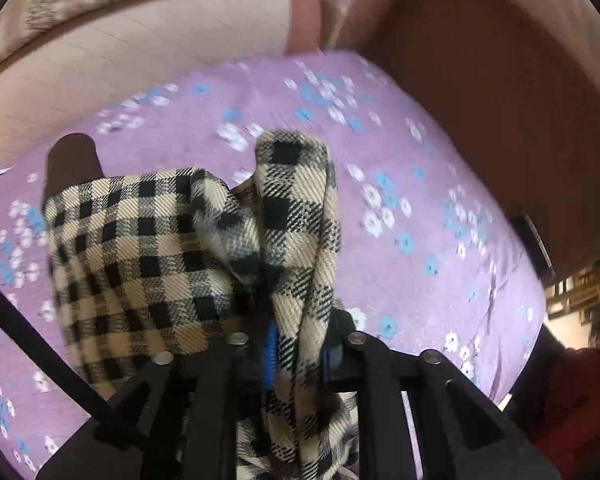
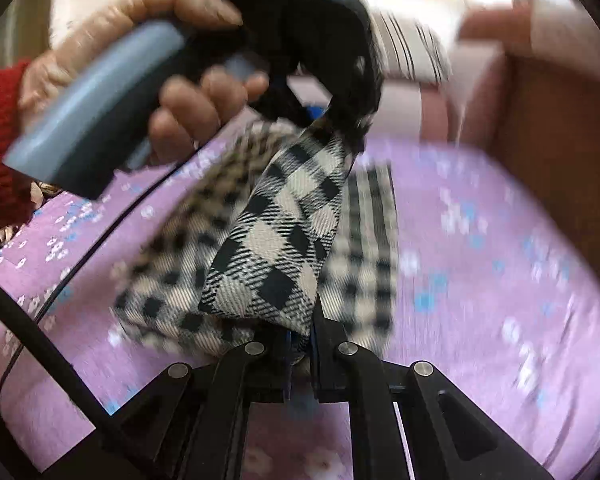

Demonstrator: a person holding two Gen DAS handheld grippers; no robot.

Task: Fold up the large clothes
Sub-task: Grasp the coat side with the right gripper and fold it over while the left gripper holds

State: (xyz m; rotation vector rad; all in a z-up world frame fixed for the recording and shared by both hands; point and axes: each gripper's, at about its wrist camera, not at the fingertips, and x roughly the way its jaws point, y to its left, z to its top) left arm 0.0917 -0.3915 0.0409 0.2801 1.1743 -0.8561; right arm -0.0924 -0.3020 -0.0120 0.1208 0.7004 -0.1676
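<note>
A cream and black checked garment (image 1: 172, 248) hangs bunched above the purple flowered bed sheet (image 1: 420, 208). My left gripper (image 1: 296, 344) is shut on a fold of the garment, which drapes over and between its jaws. My right gripper (image 2: 300, 344) is shut on another part of the same garment (image 2: 276, 240). In the right wrist view the cloth stretches up to the other gripper (image 2: 320, 52), held by a hand (image 2: 172, 60) in a red sleeve. Most of the garment's shape is hidden in the folds.
The bed (image 2: 500, 280) fills both views. A brown headboard or panel (image 1: 480, 100) stands at the right, a pink wall or cushion (image 1: 120, 60) behind. A black cable (image 2: 40, 344) runs along the left. Cluttered shelves (image 1: 580, 300) show at the far right.
</note>
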